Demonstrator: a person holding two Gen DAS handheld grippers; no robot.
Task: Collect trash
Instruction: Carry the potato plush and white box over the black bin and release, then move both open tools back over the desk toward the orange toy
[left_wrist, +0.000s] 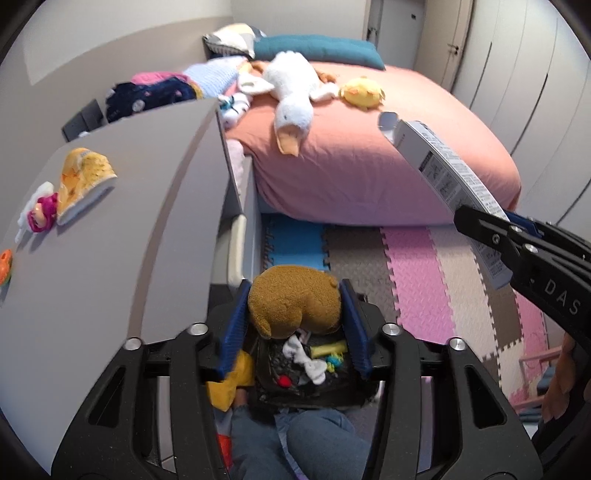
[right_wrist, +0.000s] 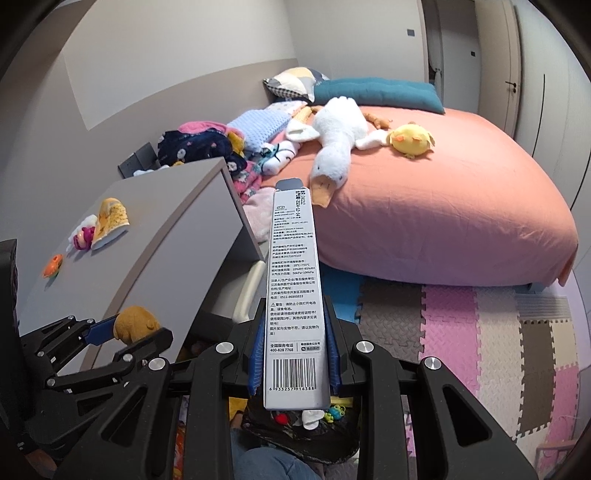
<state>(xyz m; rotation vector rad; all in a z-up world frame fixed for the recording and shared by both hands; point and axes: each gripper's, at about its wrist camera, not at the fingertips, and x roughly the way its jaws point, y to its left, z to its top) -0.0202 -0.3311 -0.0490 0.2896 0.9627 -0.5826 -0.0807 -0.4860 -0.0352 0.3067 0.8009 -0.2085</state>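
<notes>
Left gripper (left_wrist: 295, 321) stands part open over the black trash bag (left_wrist: 332, 391) by my knees; a brown plush toy (left_wrist: 293, 301) sits between the blue pads (left_wrist: 352, 314), and I cannot tell for certain whether they touch it, but they do not seem to squeeze it. Right gripper (right_wrist: 293, 354) is clamped on a long grey carton (right_wrist: 293, 295) near its barcode end, the carton pointing forward and up, its open flap end toward the bed (right_wrist: 461, 206). Step in hand, as I judge it: drop what I carry into the bag. To do it well, I should keep both tools centred over the bag mouth, lower the plush inside the rim before spreading the jaws wider, then tip the carton so its long axis points down into the opening, since lengthwise it could bridge the rim and fall out onto the foam floor mat (left_wrist: 417, 273). The bag already holds a white crumpled scrap (left_wrist: 306, 360), a yellow piece and small coloured bits; its rim looks slack and folded, so it may collapse if pushed. Carton: stiff, light, printed with small black text, likely empty. On the grey tabletop (left_wrist: 122, 236) at my left lie a yellow wrapper (left_wrist: 83, 181), a small pink doll and an orange bit, not yet collected.
</notes>
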